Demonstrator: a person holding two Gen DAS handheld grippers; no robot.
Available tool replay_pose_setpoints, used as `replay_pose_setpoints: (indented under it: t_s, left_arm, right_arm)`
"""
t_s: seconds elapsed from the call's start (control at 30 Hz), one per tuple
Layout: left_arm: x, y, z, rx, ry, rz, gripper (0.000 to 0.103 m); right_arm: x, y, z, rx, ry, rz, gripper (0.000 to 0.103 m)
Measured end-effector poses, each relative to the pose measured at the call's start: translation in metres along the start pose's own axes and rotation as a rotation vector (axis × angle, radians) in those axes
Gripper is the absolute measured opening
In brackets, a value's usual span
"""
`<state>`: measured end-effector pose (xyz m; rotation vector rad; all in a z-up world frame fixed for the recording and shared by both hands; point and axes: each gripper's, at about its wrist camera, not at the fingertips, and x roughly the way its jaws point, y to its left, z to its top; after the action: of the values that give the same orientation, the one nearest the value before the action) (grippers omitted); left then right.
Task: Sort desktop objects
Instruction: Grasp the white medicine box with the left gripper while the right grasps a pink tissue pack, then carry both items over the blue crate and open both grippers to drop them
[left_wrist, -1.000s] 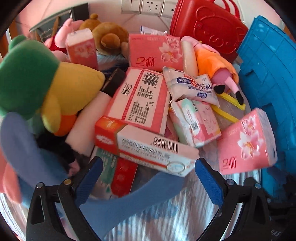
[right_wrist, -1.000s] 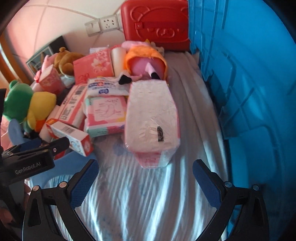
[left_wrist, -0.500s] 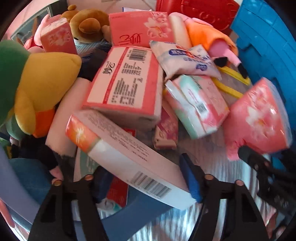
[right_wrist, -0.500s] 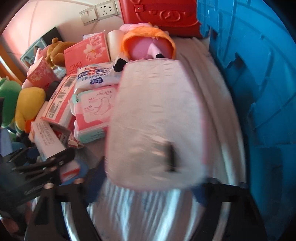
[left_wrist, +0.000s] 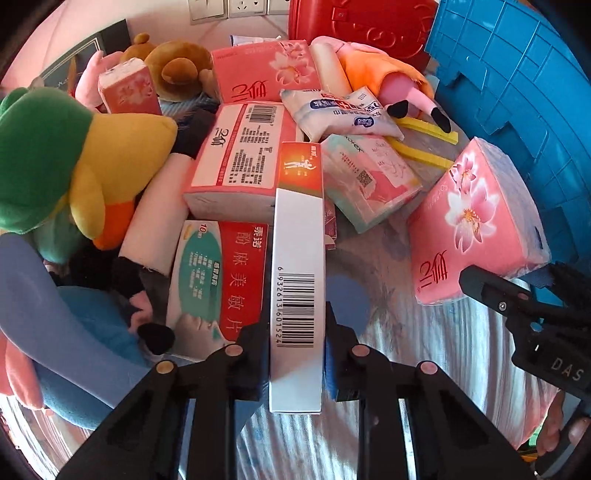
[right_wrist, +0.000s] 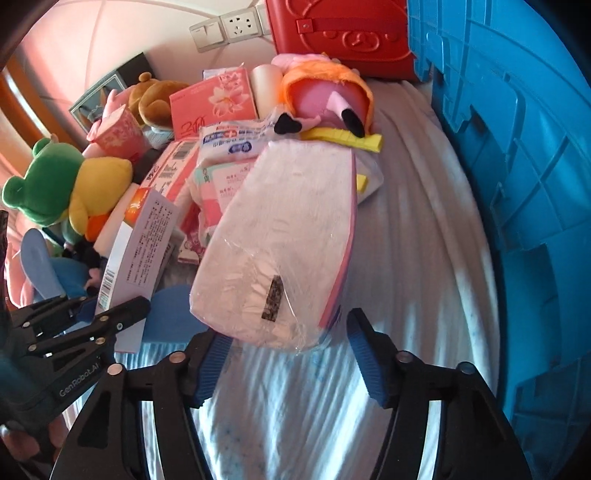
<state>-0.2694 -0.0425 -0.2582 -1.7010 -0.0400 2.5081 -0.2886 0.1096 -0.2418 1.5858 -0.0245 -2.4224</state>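
While your left gripper (left_wrist: 297, 354) clamps the white medicine box (left_wrist: 297, 280) at its barcode end, low in the frame's centre, the box runs straight up the frame, its red end over the tissue packs (left_wrist: 240, 158). Your right gripper (right_wrist: 286, 354) has the pink tissue pack (right_wrist: 284, 236) wedged between its blue pads (right_wrist: 364, 354), tilting up from bottom centre; whether they actually pinch it, you can't tell. Left of it in that view, the medicine box (right_wrist: 136, 251) angles upward.
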Motion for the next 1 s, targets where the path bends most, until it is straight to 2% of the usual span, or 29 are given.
replay_pose_setpoints:
  t_s: [0.27, 0.47, 0.67, 0.8, 1.0]
  left_arm:
    - [0.009, -0.007, 0.018, 0.014, -0.004, 0.009, 0.022]
    - [0.003, -0.012, 0.020, 0.036, -0.026, 0.017, 0.022]
    - [-0.032, -0.021, 0.014, 0.050, -0.111, 0.025, 0.022]
    - [-0.060, -0.018, 0.013, 0.064, -0.185, 0.032, 0.022]
    - [-0.121, -0.016, -0.009, 0.081, -0.303, 0.042, 0.022]
  right_arm:
    - [0.001, -0.002, 0.009, 0.004, -0.020, 0.004, 0.067]
    - [-0.003, 0.001, 0.012, -0.005, -0.047, -0.018, 0.058]
    - [-0.028, 0.006, 0.008, -0.006, -0.099, -0.017, 0.054]
    - [-0.057, 0.014, 0.002, -0.022, -0.159, -0.018, 0.051]
    - [-0.109, 0.037, -0.005, -0.057, -0.261, -0.019, 0.051]
